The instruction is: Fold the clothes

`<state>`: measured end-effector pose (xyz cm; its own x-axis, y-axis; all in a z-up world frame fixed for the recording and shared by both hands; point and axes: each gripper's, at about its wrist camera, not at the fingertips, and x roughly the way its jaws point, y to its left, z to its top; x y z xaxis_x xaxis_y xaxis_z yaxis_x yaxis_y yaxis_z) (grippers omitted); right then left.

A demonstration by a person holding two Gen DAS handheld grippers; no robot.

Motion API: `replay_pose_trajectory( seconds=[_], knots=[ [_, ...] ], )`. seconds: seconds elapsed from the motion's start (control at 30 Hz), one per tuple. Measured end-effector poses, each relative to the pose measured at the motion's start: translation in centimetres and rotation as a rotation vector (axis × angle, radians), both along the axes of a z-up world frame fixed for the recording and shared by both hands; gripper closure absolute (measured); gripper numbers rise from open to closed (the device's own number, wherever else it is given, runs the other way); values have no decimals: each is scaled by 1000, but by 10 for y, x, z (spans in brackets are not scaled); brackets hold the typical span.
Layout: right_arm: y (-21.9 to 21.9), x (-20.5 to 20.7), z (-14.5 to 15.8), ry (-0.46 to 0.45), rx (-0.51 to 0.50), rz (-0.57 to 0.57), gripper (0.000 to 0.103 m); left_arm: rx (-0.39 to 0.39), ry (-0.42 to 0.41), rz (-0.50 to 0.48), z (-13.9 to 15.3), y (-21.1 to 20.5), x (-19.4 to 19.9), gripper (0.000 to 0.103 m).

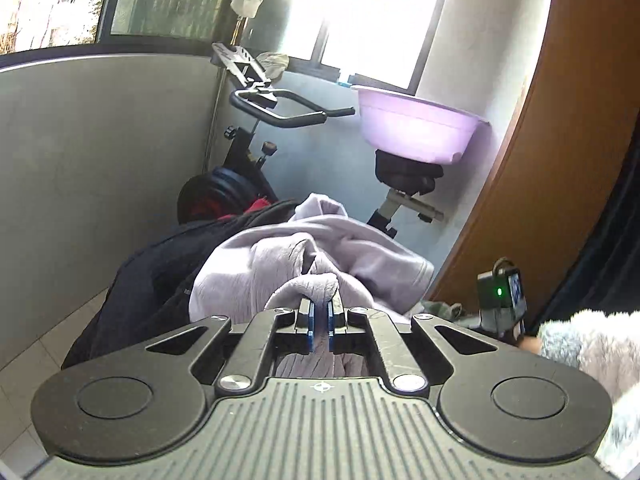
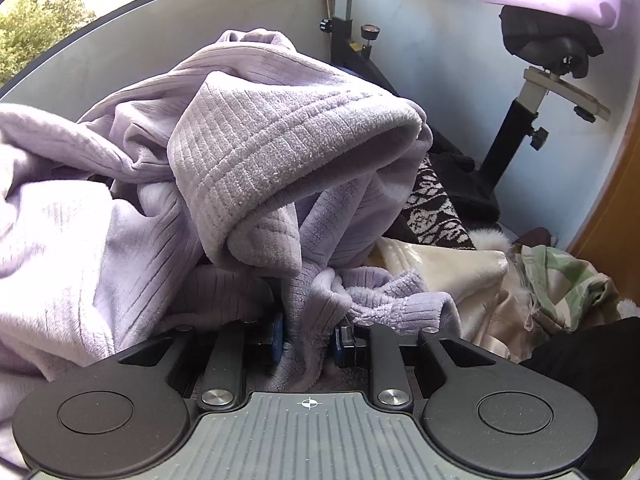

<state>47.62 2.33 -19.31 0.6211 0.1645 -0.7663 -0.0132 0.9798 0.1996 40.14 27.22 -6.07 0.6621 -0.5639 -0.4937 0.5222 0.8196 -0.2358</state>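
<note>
While both pairs of jaws pinch the lilac fleece garment (image 2: 256, 168), the left gripper (image 1: 320, 312) is nearly closed on a fold and the right gripper (image 2: 310, 338) clamps a thicker bunch. Beyond, dark clothes (image 1: 160, 276) lie left; an exercise bike (image 1: 256, 148) and lilac basin (image 1: 416, 128) stand far.

Daylight enters through the far window (image 1: 360, 12), which is blown out to white glare in the left wrist view. The lilac garment (image 2: 240, 152) is evenly lit and sharp, with soft shadows in its folds. Fisheye distortion bends the wooden door frame (image 1: 532, 152) and wall edges; corners darken.
</note>
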Motion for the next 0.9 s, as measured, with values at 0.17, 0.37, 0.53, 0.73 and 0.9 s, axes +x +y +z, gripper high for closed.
replay_pose_trajectory(
  seconds=[0.17,0.37,0.53,0.73,0.9],
  knots=[
    [2,-1,-1,-13,-10,-5,82,48,-4,-48,-3,-51,59,97],
    [-1,-4,-3,-35,4,-10,82,262,78,-95,-58,-109,124,96],
    [-14,-16,3,-84,66,-34,78,343,119,-127,-78,-127,152,95],
    [-21,-41,22,-148,85,-34,61,360,175,-158,-82,-135,168,95],
    [-20,-71,42,-240,73,-2,26,338,232,-177,-84,-134,183,93]
  ],
)
